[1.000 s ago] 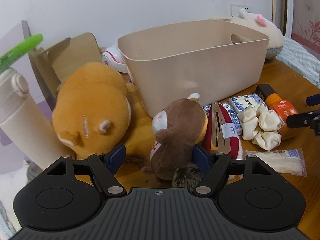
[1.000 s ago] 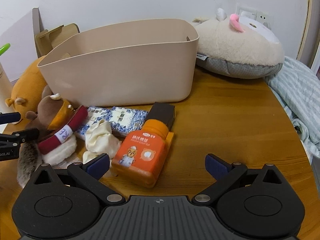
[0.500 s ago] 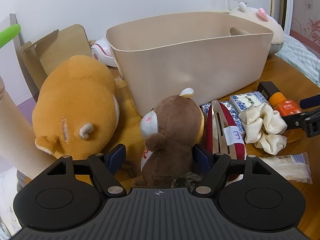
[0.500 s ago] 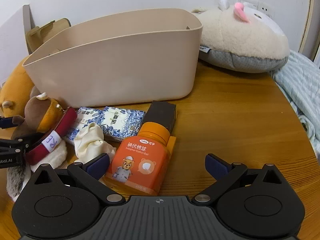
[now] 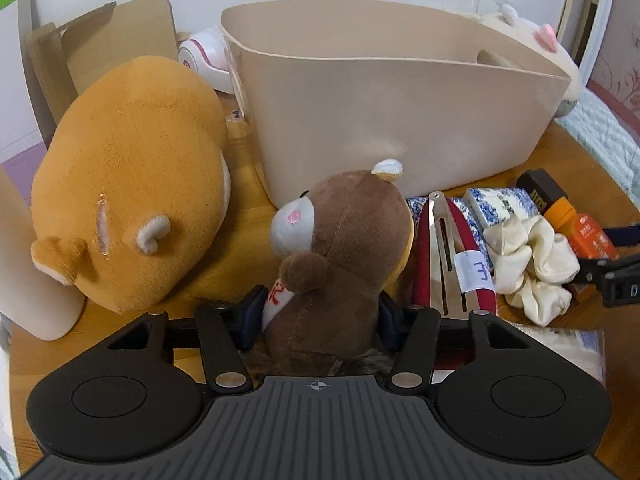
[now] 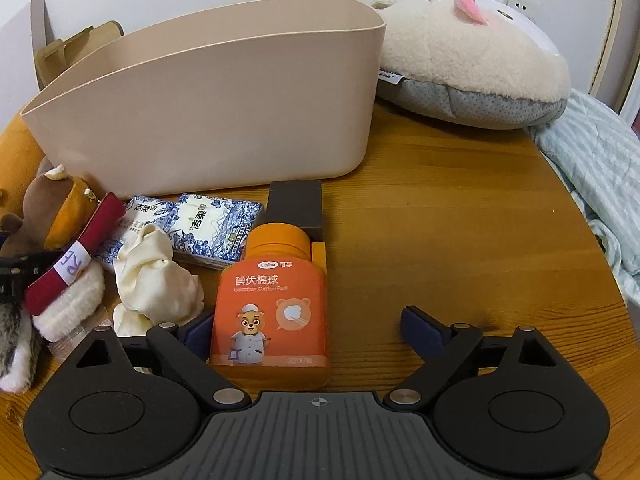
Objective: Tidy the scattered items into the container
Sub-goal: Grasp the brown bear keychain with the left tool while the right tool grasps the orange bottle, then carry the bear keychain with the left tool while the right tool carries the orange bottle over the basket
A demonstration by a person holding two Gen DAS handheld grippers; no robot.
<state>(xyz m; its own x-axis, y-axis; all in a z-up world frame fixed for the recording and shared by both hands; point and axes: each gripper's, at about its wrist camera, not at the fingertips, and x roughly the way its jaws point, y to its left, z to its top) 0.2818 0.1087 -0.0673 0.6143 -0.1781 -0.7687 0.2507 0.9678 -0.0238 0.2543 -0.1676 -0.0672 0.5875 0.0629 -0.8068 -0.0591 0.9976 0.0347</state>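
Jaws of the left gripper (image 5: pixel 320 314) have just been closing and now pinch the brown plush (image 5: pixel 340 248) at its waist, both blue pads pressed into the fur. On the right gripper (image 6: pixel 306 326) the jaws have narrowed a little but stand wide: the left pad sits against the side of the orange bottle (image 6: pixel 272 308), while a clear stretch of table (image 6: pixel 460 220) separates the bottle from the right pad, so nothing is gripped. From the left wrist, the beige bin (image 5: pixel 400 92) stands at twelve o'clock behind the brown plush, an orange plush (image 5: pixel 128 200) lies at ten o'clock, and at three o'clock sit a red hair clip (image 5: pixel 452 256) with a paper tag, tissue packs (image 5: pixel 500 204) and a cream scrunchie (image 5: pixel 536 264). From the right wrist, the bottle lies on its side with its cap toward the bin, a dark block (image 6: pixel 296 204) just beyond the cap, the scrunchie at nine o'clock, and the tissue packs at eleven. A cream cushion (image 6: pixel 472 56) rests at one o'clock, touching the bin's right end.
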